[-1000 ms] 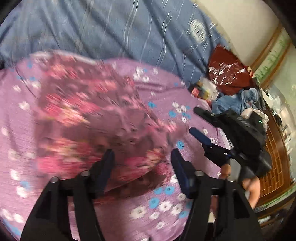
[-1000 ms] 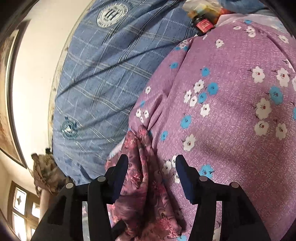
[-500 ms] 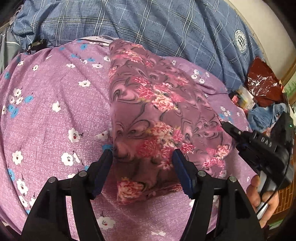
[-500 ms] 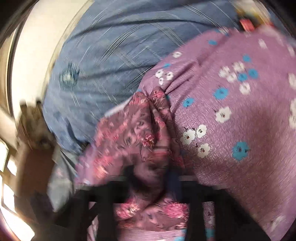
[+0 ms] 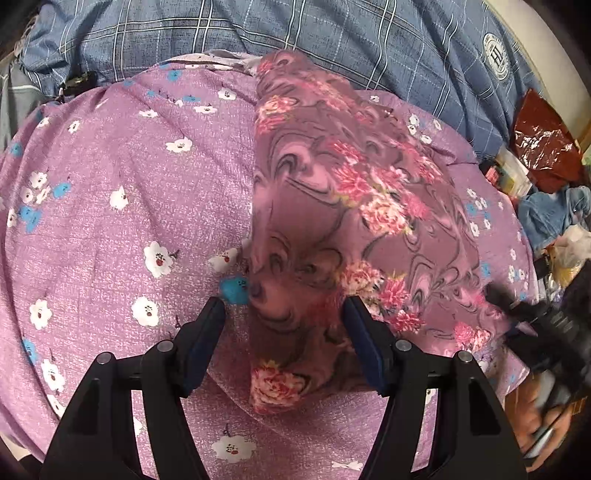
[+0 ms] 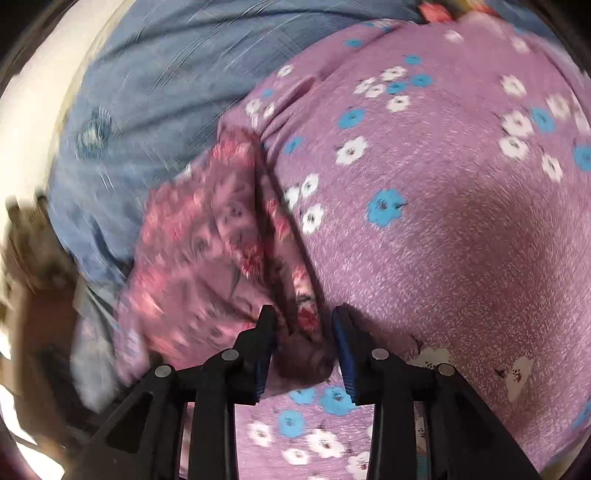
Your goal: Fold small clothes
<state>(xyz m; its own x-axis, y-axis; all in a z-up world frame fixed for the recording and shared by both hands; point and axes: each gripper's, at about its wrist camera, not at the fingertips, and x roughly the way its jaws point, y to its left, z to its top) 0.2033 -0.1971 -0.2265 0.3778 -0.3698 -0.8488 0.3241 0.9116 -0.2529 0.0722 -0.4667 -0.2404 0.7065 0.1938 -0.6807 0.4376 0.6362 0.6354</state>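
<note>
- Floral garment [image 5: 343, 206] is lying on the purple flowered sheet [image 5: 122, 173], running from the far edge near the blue plaid blanket [image 5: 295, 26] down toward the camera.
- Left gripper [image 5: 284, 321] is hanging released, jaws spread wide, near end of the garment sitting between them; no contact with the fabric that I can tell.
- Right gripper [image 6: 303, 332] is pinching a bunched fold of the garment [image 6: 221, 236], jaws narrowed on the fabric; frame is motion-blurred.
- In the left wrist view, right gripper [image 5: 517, 306] is sitting at the garment's right edge, blurred, with the hand [image 5: 535, 417] below it.
- Clutter is piling up at far right: red plastic bag [image 5: 543, 144], blue cloth [image 5: 554, 214].
</note>
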